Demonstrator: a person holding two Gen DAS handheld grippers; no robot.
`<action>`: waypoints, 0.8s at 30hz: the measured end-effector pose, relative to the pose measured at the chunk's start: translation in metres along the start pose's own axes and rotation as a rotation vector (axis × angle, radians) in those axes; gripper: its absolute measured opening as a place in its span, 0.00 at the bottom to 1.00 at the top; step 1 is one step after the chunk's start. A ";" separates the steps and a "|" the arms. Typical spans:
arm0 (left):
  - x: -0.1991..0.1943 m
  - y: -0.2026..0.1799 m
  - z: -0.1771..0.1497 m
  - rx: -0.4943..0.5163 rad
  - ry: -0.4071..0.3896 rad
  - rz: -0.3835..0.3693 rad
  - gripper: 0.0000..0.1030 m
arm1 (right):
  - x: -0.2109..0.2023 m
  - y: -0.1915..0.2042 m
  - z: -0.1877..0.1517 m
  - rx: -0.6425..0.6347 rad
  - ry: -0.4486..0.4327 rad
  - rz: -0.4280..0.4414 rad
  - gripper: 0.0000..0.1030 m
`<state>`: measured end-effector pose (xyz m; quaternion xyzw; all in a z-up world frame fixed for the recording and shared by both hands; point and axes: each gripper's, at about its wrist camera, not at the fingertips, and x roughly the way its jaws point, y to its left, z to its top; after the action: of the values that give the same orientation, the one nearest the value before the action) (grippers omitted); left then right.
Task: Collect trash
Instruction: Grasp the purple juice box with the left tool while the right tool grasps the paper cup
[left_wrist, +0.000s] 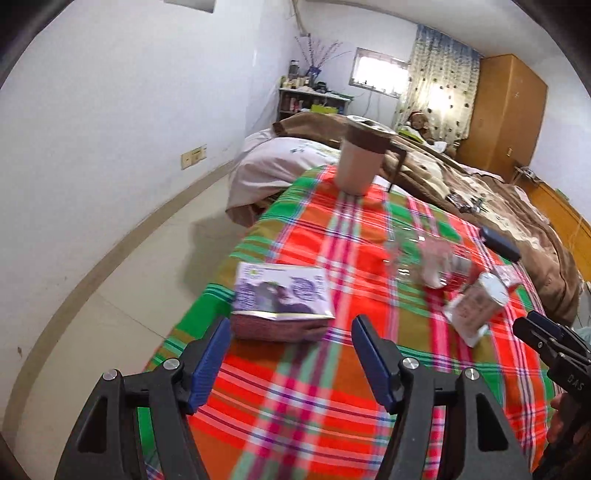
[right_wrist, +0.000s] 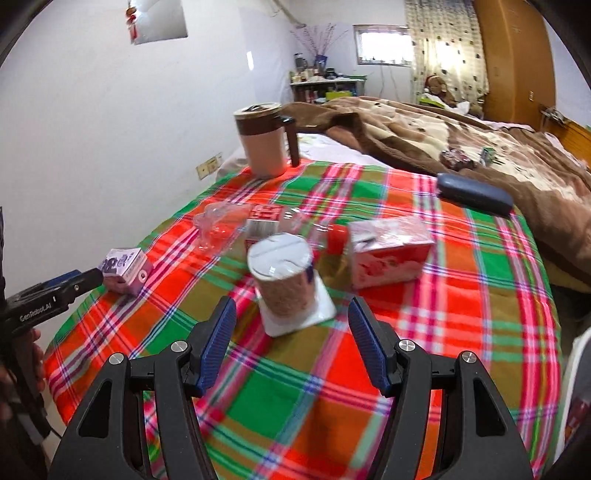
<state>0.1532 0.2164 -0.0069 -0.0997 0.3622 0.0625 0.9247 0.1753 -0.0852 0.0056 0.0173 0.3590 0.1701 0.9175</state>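
A purple and white carton (left_wrist: 282, 299) lies on the plaid tablecloth (left_wrist: 317, 398) just ahead of my open, empty left gripper (left_wrist: 290, 332); it also shows in the right wrist view (right_wrist: 125, 269). A foil-topped cup (right_wrist: 282, 273) stands on a white wrapper (right_wrist: 317, 310) just ahead of my open, empty right gripper (right_wrist: 291, 314); the cup also shows in the left wrist view (left_wrist: 476, 302). A red and white carton (right_wrist: 388, 251), a red-capped clear bottle (right_wrist: 325, 232) and clear plastic packaging (right_wrist: 218, 229) lie behind the cup.
A beige mug with a brown lid (right_wrist: 266, 144) stands at the table's far edge. A dark blue case (right_wrist: 474, 194) lies at the far right. A bed with a brown blanket (right_wrist: 461, 136) is beyond the table. A white wall is on the left.
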 end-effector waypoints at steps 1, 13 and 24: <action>0.002 0.003 0.001 -0.004 0.003 -0.002 0.66 | 0.003 0.002 0.002 -0.009 0.001 -0.005 0.63; 0.032 0.010 0.008 -0.018 0.060 -0.064 0.67 | 0.036 0.010 0.014 0.018 0.024 -0.064 0.63; 0.036 -0.032 -0.006 0.078 0.113 -0.219 0.67 | 0.031 0.005 0.012 0.031 -0.021 -0.079 0.48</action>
<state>0.1815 0.1850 -0.0313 -0.1060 0.4027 -0.0588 0.9073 0.2029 -0.0693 -0.0047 0.0191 0.3523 0.1281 0.9269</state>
